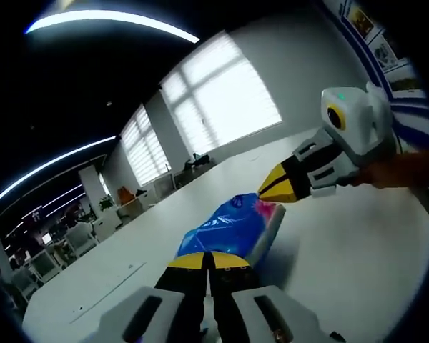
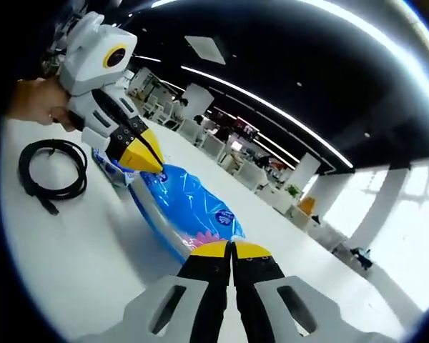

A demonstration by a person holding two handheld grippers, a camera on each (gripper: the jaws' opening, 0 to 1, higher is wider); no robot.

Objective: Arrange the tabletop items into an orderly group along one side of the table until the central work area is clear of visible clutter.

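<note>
A blue plastic package point(image 1: 229, 229) with pink print at one end stretches between my two grippers over the white table point(image 1: 357, 243). In the left gripper view, my left gripper point(image 1: 207, 259) is shut on the package's near end. My right gripper point(image 1: 272, 190) comes in from the right, shut on the far end. The right gripper view shows the same package point(image 2: 189, 207) from the other end, with my right gripper point(image 2: 231, 249) shut on its near edge and my left gripper point(image 2: 149, 163) pinching the far edge. A shadow lies on the table under the package.
A coiled black cable point(image 2: 50, 168) lies on the white table point(image 2: 64, 257) to the left of the package. A person's hand point(image 2: 36, 103) holds the left gripper. Office desks and chairs stand far behind, beyond the table's edge.
</note>
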